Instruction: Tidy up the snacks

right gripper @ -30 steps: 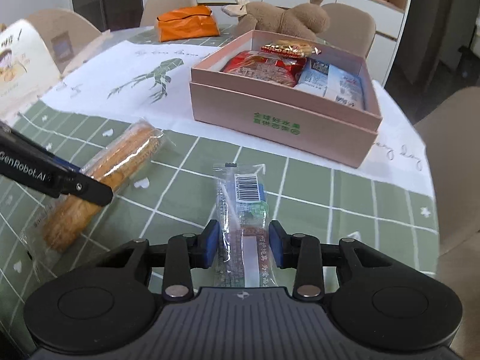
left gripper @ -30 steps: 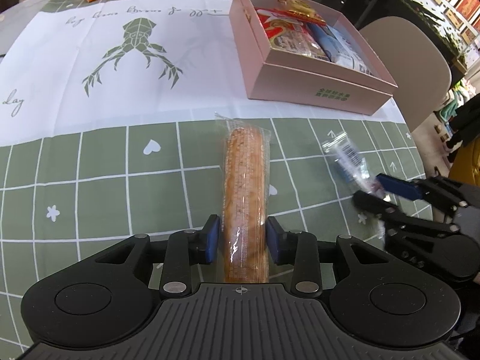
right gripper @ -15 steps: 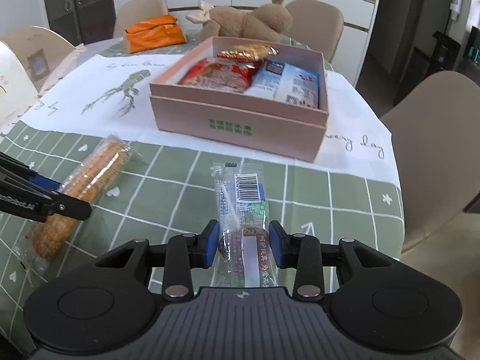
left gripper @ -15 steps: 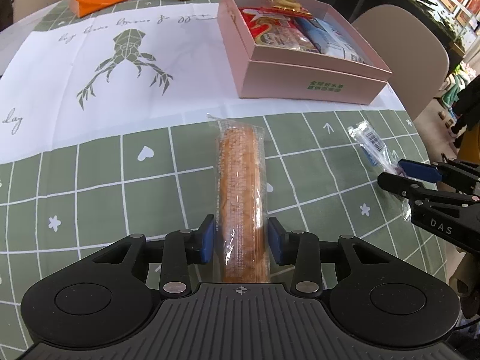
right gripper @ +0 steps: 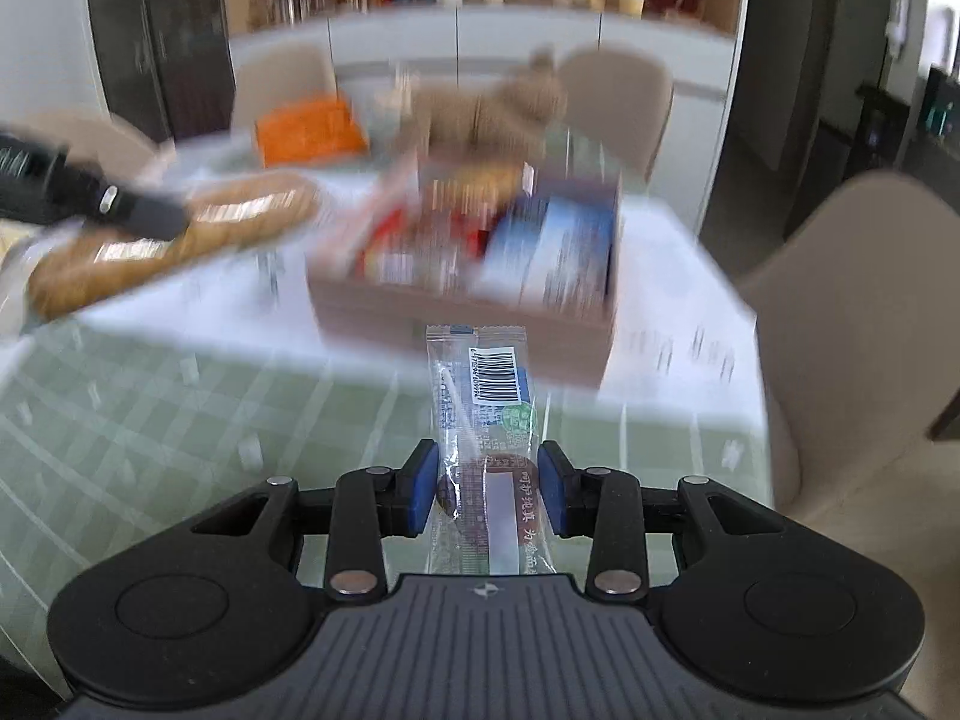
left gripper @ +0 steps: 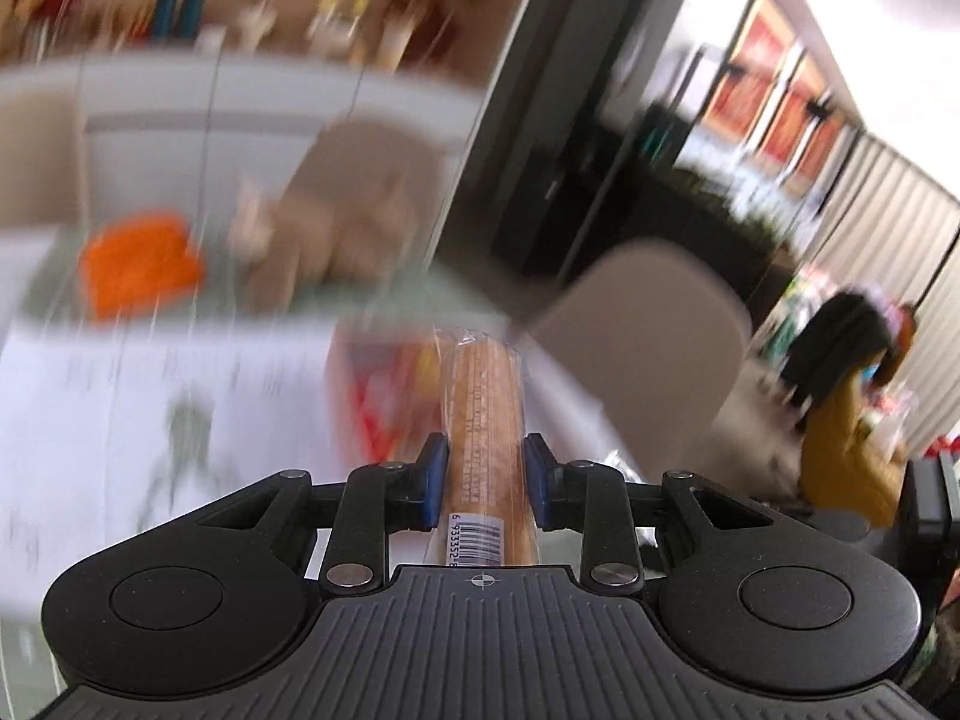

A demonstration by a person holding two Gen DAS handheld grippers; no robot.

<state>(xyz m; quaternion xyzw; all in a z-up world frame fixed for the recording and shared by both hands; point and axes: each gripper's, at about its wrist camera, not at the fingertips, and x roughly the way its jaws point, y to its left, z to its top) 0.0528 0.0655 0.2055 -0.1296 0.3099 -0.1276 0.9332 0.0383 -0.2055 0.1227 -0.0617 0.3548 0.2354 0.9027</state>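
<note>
Bottom centre of both wrist views: each one is filled by its own black gripper body, and everything behind is pretty smeared by motion blur.
Left gripper point(left gripper: 485, 480): closed on the long orange-brown snack stick in clear plastic wrap point(left gripper: 487, 420), pinched between the blue pads, barcode end seen nearest the camera.
Stick position: held up off the table, pointing toward the middle of the frame, over a blurred pink-and-red shape.
Right gripper point(right gripper: 485, 489): clamped onto the small clear-wrapped snack packet with a barcode and blue-green print point(right gripper: 483, 420), blue pads pressed against its sides.
Packet position: sticks forward to frame centre, its far end seen just in front of the pink cardboard box point(right gripper: 468, 324).
Box contents: red and blue-white packets can be made out, too blurred for detail.
Left side of the right wrist view: the other gripper and its stick are seen as a streak.
Table: green checked tablecloth point(right gripper: 150, 420) at lower left, white paper sheet point(right gripper: 678, 312) under the box.
Background: orange pouch point(right gripper: 309, 129) and brown plush toy point(right gripper: 492, 105) at upper centre.
</note>
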